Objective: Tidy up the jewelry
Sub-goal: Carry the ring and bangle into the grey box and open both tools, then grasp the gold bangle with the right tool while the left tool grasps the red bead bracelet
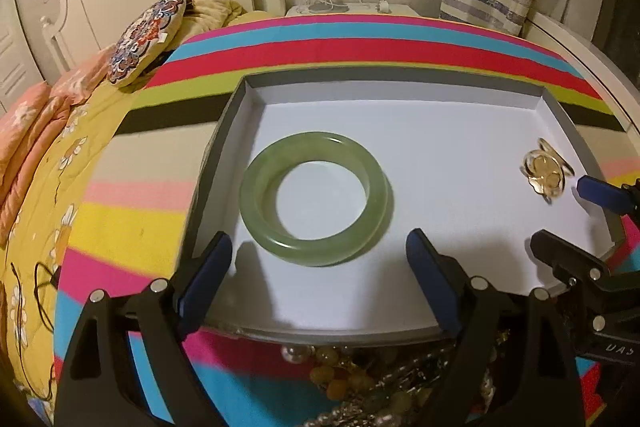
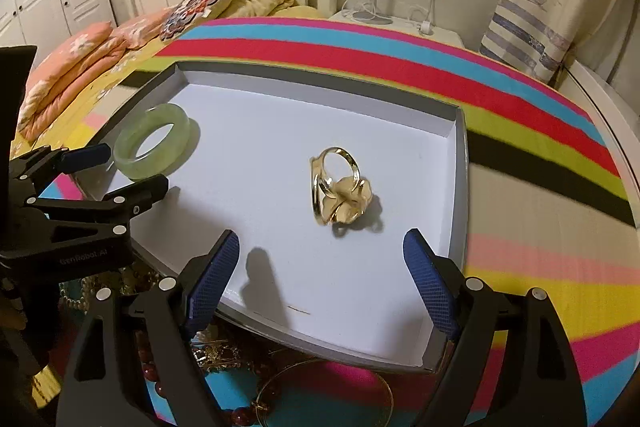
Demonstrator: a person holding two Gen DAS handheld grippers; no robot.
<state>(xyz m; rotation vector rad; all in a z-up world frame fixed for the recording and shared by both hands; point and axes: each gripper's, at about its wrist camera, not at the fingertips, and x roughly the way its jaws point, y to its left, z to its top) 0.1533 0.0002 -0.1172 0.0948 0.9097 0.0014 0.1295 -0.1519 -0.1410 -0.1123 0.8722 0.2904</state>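
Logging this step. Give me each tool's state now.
Left tool: open, holding nothing, in front of the jade bangle.
Right tool: open, holding nothing, before the gold ring.

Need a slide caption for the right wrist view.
Open right hand-held gripper poised before a gold flower ring in a white tray, jade bangle at left.

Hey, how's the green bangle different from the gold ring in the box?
The green bangle is a plain, thick, translucent hoop; the gold ring is shiny metal with a flower-shaped top. The bangle is clearly the larger. The bangle lies flat in front of the left gripper, the ring on its side before the right gripper. Both rest inside the white box, untouched.
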